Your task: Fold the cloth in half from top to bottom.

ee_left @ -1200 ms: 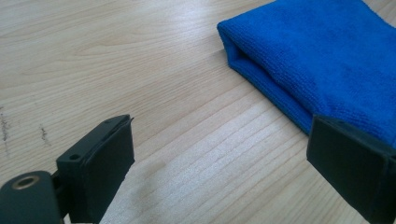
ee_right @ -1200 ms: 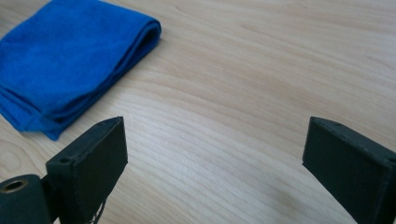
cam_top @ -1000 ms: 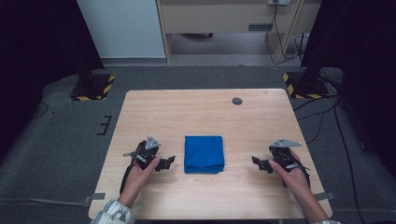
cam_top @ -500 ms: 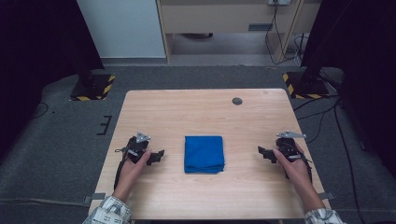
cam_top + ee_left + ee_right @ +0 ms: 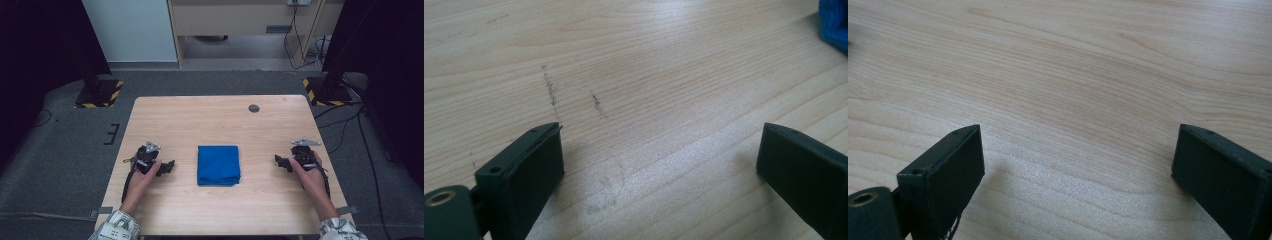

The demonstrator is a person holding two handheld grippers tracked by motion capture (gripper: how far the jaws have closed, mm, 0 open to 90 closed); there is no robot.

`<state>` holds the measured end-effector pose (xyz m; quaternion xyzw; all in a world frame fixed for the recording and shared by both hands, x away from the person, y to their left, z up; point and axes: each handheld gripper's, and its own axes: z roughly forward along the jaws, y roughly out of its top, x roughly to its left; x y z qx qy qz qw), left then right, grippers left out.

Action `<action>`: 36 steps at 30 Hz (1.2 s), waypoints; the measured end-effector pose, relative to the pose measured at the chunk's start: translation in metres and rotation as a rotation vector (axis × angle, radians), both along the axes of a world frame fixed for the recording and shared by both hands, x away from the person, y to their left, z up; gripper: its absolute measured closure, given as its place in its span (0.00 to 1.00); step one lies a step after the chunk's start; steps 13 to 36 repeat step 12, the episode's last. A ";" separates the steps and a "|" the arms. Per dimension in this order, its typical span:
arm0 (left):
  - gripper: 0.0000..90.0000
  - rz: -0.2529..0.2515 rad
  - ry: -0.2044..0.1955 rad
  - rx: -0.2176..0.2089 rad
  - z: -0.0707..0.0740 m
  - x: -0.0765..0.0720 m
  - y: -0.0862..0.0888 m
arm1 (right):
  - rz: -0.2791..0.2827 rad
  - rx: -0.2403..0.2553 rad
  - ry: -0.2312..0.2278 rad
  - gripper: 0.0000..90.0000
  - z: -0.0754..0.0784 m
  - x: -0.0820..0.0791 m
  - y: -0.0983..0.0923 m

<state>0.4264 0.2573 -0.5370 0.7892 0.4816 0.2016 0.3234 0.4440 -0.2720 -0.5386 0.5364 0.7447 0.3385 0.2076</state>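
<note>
Cloth (image 5: pixel 218 165), one piece, blue and folded into a neat square, lies flat near the middle of the desk (image 5: pixel 210 120), a little toward the person's side. Two grippers rest low on the desk, one on either side of it: the left gripper (image 5: pixel 167 166) near the cloth's left edge, the right gripper (image 5: pixel 279 161) farther off to the right, neither touching the fabric. Each is held in one hand, two hands in all, with patterned sleeves at the near edge. Both point inward at the cloth. In the left gripper view the jaws stand spread wide over bare wood with a few dark scuff marks, and a corner of the cloth (image 5: pixel 835 22) shows at the upper right. In the right gripper view the jaws are likewise spread wide, with plain wood grain between them. One small dark round disc (image 5: pixel 254 108) sits toward the far right of the desk, well apart from the cloth. Nothing lies between either gripper and the cloth.
</note>
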 end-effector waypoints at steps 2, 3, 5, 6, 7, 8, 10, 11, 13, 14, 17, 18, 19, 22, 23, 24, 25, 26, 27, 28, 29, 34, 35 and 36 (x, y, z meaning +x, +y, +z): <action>0.03 0.002 0.001 0.000 0.000 0.000 0.000 | 0.003 -0.033 -0.002 0.07 0.000 0.000 0.003; 0.03 0.003 0.001 0.001 0.000 0.000 0.000 | 0.009 -0.053 -0.002 0.06 -0.001 0.000 0.004; 0.03 0.004 0.001 0.000 0.000 0.000 -0.001 | 0.034 -0.059 0.002 0.05 -0.001 -0.002 0.005; 0.03 0.004 0.001 0.000 0.000 0.000 -0.001 | 0.027 -0.059 0.005 0.05 -0.001 -0.003 0.006; 0.03 0.004 0.001 0.000 0.000 0.000 -0.001 | 0.024 -0.060 0.003 0.05 -0.001 -0.003 0.006; 0.03 0.005 0.002 0.001 0.000 0.000 -0.001 | 0.023 -0.061 -0.001 0.05 -0.001 -0.003 0.007; 0.03 0.005 0.002 0.001 0.000 0.000 -0.001 | 0.021 -0.059 0.000 0.05 -0.001 -0.004 0.007; 0.03 0.006 0.002 0.001 0.000 0.000 -0.001 | 0.021 -0.060 0.000 0.05 -0.001 -0.004 0.007; 0.03 0.009 0.002 0.002 0.000 -0.001 -0.001 | 0.020 -0.059 0.001 0.05 -0.001 -0.004 0.007; 0.03 0.009 0.002 0.002 0.000 -0.001 -0.001 | 0.020 -0.059 0.001 0.05 -0.001 -0.004 0.007; 0.03 0.009 0.002 0.002 0.000 -0.001 -0.001 | 0.020 -0.059 0.001 0.05 -0.001 -0.004 0.007; 0.03 0.009 0.002 0.002 0.000 -0.001 -0.001 | 0.020 -0.059 0.001 0.05 -0.001 -0.004 0.007; 0.03 0.009 0.002 0.002 0.000 -0.001 -0.001 | 0.020 -0.059 0.001 0.05 -0.001 -0.004 0.007; 0.03 0.009 0.002 0.002 0.000 -0.001 -0.001 | 0.020 -0.059 0.001 0.05 -0.001 -0.004 0.007; 0.03 0.009 0.002 0.002 0.000 -0.001 -0.001 | 0.020 -0.059 0.001 0.05 -0.001 -0.004 0.007; 0.03 0.009 0.002 0.002 0.000 -0.001 -0.001 | 0.020 -0.059 0.001 0.05 -0.001 -0.004 0.007; 0.03 0.009 0.002 0.002 0.000 -0.001 -0.001 | 0.020 -0.059 0.001 0.05 -0.001 -0.004 0.007; 0.03 0.009 0.002 0.002 0.000 -0.001 -0.001 | 0.020 -0.059 0.001 0.05 -0.001 -0.004 0.007; 0.03 0.009 0.002 0.002 0.000 -0.001 -0.001 | 0.020 -0.059 0.001 0.05 -0.001 -0.004 0.007; 0.03 0.009 0.002 0.002 0.000 -0.001 -0.001 | 0.020 -0.059 0.001 0.05 -0.001 -0.004 0.007; 0.03 0.009 0.002 0.002 0.000 -0.001 -0.001 | 0.020 -0.059 0.001 0.05 -0.001 -0.004 0.007; 0.03 0.009 0.002 0.002 0.000 -0.001 -0.001 | 0.020 -0.059 0.001 0.05 -0.001 -0.004 0.007; 0.03 0.009 0.002 0.002 0.000 -0.001 -0.001 | 0.020 -0.059 0.001 0.05 -0.001 -0.004 0.007; 0.03 0.009 0.002 0.002 0.000 -0.001 -0.001 | 0.020 -0.059 0.001 0.05 -0.001 -0.004 0.007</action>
